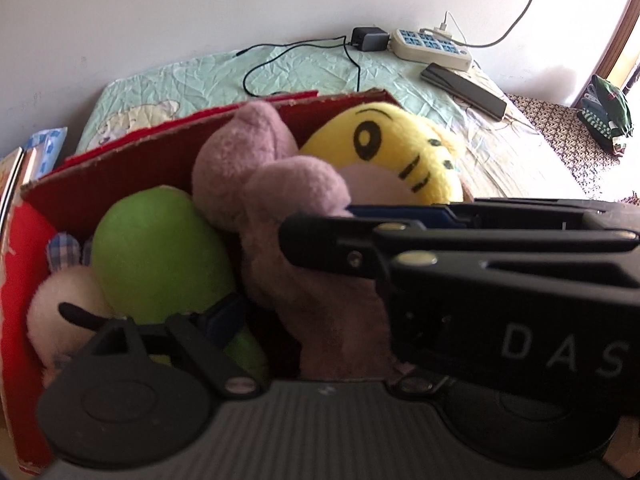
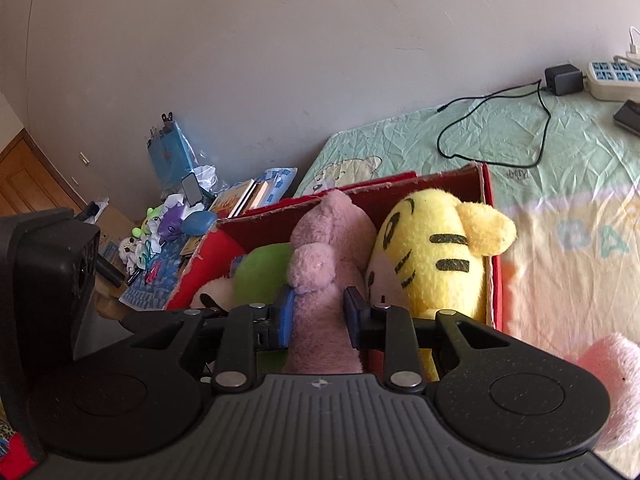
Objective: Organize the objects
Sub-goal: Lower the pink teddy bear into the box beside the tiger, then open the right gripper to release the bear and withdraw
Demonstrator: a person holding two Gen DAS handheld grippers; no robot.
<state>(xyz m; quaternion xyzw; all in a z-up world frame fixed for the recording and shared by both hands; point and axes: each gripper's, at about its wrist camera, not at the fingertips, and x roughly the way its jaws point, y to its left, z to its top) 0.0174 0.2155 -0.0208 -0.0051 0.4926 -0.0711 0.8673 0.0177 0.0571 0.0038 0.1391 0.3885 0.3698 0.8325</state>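
A red cardboard box (image 1: 120, 168) (image 2: 490, 216) stands on the bed and holds several soft toys. Among them are a yellow striped tiger (image 1: 380, 148) (image 2: 432, 240), a green plush (image 1: 156, 248) (image 2: 264, 268) and a white plush (image 1: 60, 304) (image 2: 212, 292). A pink plush (image 1: 256, 160) (image 2: 324, 232) stands upright in the middle of the box. My right gripper (image 2: 320, 312) (image 1: 320, 224) is shut on its lower body, both blue pads pressing in. My left gripper (image 1: 320, 312) is open around the same toy. Its left pad is beside the green plush, and its right finger is hidden behind the right gripper.
A second pink plush (image 2: 612, 372) lies on the bed right of the box. At the wall end of the bed are a power strip (image 1: 432, 46), a charger (image 1: 368, 38) with a black cable (image 2: 540, 128), and a dark flat device (image 1: 464, 90). Books and small clutter (image 2: 172, 232) are piled left of the box.
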